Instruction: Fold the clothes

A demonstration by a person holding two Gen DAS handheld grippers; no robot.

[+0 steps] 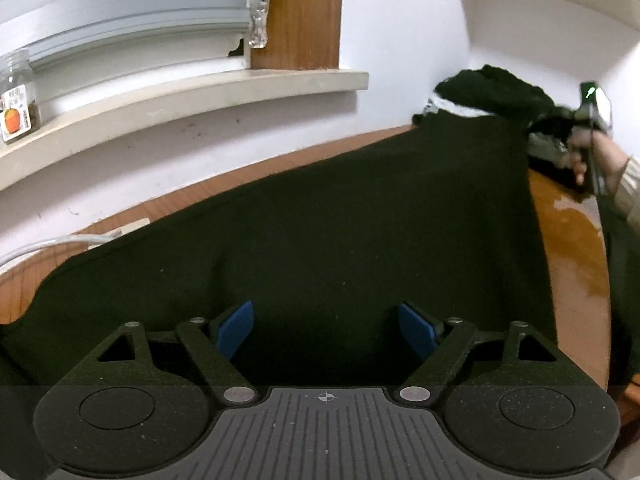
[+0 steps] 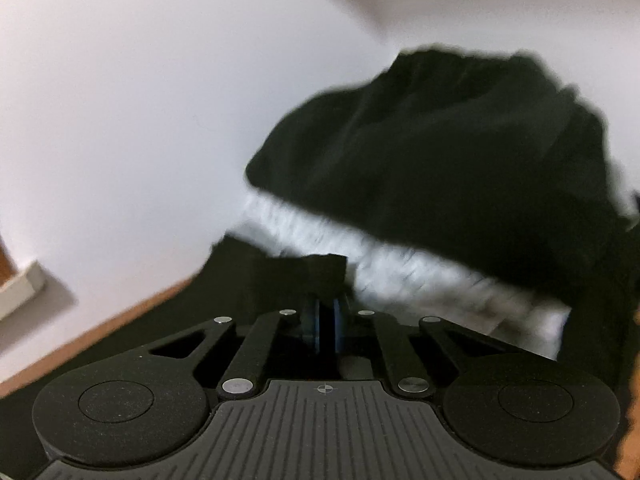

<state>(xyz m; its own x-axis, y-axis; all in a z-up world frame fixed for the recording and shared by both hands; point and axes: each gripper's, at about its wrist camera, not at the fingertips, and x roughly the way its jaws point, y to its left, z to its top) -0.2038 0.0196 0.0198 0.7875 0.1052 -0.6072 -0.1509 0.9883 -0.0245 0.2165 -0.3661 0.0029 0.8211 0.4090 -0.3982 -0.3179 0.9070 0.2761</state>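
A dark garment [image 1: 320,220] lies spread across the wooden table [image 1: 568,240]. My left gripper [image 1: 326,330] hovers over its near part, jaws wide open, blue pads [image 1: 236,330] on either side with nothing pinched. At the far right corner the cloth is bunched and lifted, showing a white band [image 1: 452,106]. A hand [image 1: 580,152] holds my right gripper [image 1: 592,108] there. In the right wrist view, my right gripper [image 2: 326,320] is shut on an edge of the dark garment [image 2: 440,160], with the white band [image 2: 400,276] just behind the pads. That view is blurred.
A white wall and a windowsill [image 1: 200,96] run behind the table. A glass jar [image 1: 18,96] stands on the sill at the left, and a blind cord [image 1: 259,20] hangs above it. A white cable [image 1: 40,246] lies on the table's left. Bare wood shows at the right.
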